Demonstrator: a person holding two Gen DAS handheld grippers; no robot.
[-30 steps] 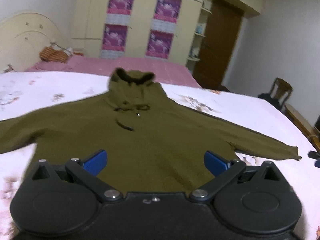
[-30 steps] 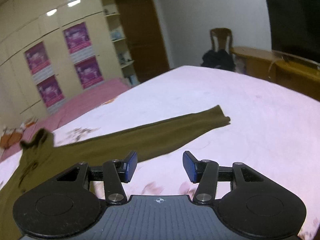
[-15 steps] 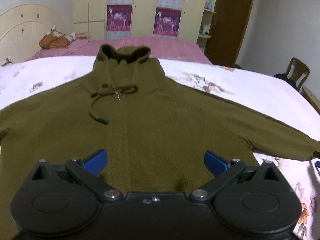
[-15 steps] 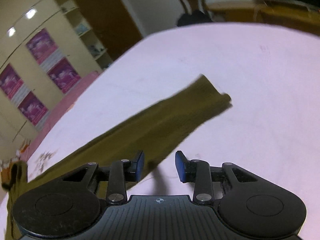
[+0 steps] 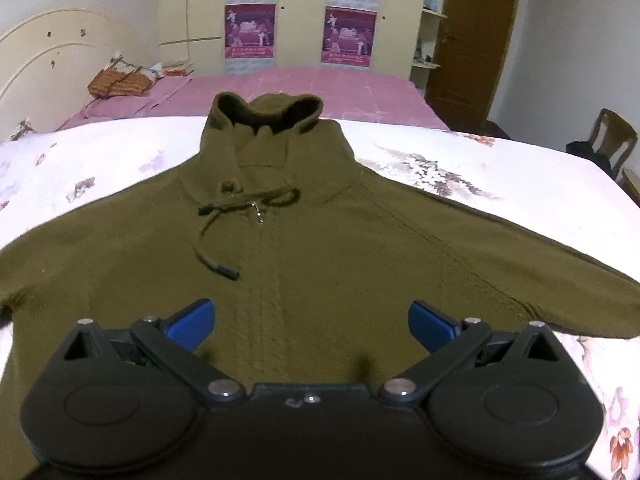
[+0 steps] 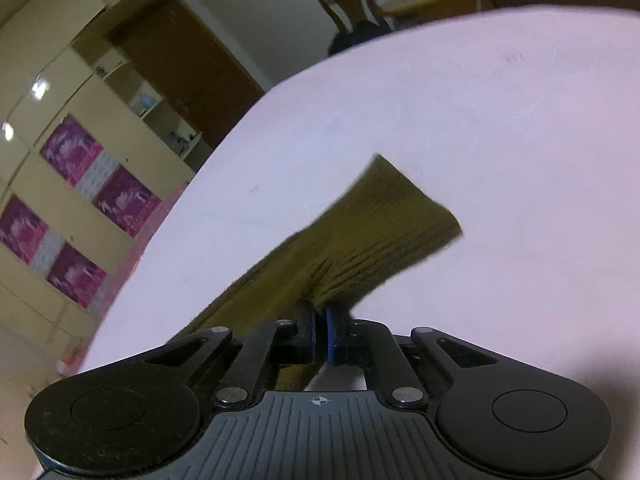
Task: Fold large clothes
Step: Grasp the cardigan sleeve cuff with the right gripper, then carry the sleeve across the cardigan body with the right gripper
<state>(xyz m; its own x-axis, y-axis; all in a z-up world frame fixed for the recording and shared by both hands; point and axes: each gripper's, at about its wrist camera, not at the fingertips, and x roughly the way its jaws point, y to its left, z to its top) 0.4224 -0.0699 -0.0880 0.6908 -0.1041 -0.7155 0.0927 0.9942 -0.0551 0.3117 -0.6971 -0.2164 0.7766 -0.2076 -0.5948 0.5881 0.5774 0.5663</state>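
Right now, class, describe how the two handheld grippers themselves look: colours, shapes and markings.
Left gripper: black body, two round discs, silver pivot bolts, blue finger pads. Right gripper: the same build, with a ribbed grey plate bearing a small crosshair mark.

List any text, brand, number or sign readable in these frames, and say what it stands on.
No text can be read.
Posters on the wardrobe doors: a strip of writing along the top edge, too blurred to read.
Right gripper body: only a small crosshair mark, no letters.
Sweater: no label or print visible.
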